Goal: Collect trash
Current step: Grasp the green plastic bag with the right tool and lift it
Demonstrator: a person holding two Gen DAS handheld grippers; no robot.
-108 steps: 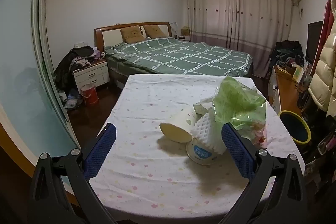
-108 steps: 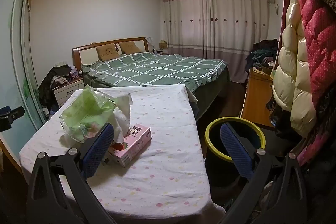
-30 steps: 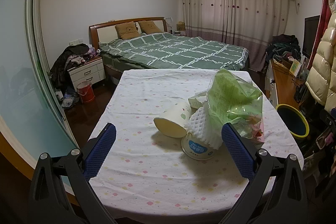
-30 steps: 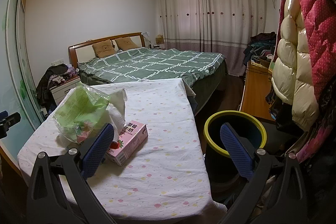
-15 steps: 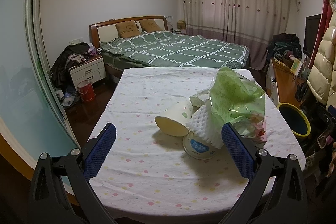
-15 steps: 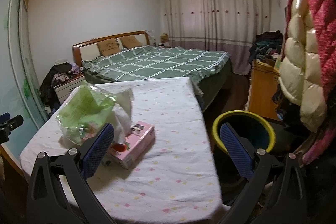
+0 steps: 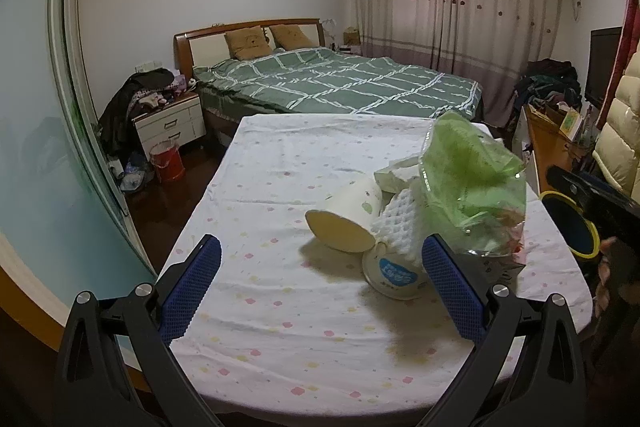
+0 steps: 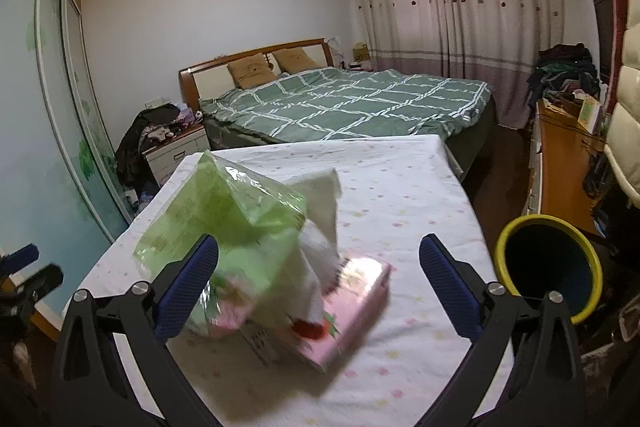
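Observation:
A pile of trash lies on a table with a dotted white cloth [image 7: 280,187]. It holds a green plastic bag [image 7: 472,179], a tipped paper cup [image 7: 344,219], white foam netting [image 7: 400,231], a small tub with a blue label [image 7: 394,273] and a pink carton [image 8: 348,303]. My left gripper [image 7: 320,287] is open, just short of the cup and tub. My right gripper [image 8: 318,287] is open, with the pink carton and green bag [image 8: 224,219] between and before its fingers. A dark bin with a yellow rim [image 8: 548,267] stands to the table's right.
A bed with a green checked cover [image 7: 340,83] lies behind the table. A white nightstand [image 7: 170,125] and a red bucket [image 7: 168,161] are at the left. A wooden desk [image 8: 564,155] and hanging coats [image 8: 628,99] are at the right.
My right gripper has moved forward and left toward the trash pile, which now looms large and blurred. My left gripper has moved slightly closer to the cup.

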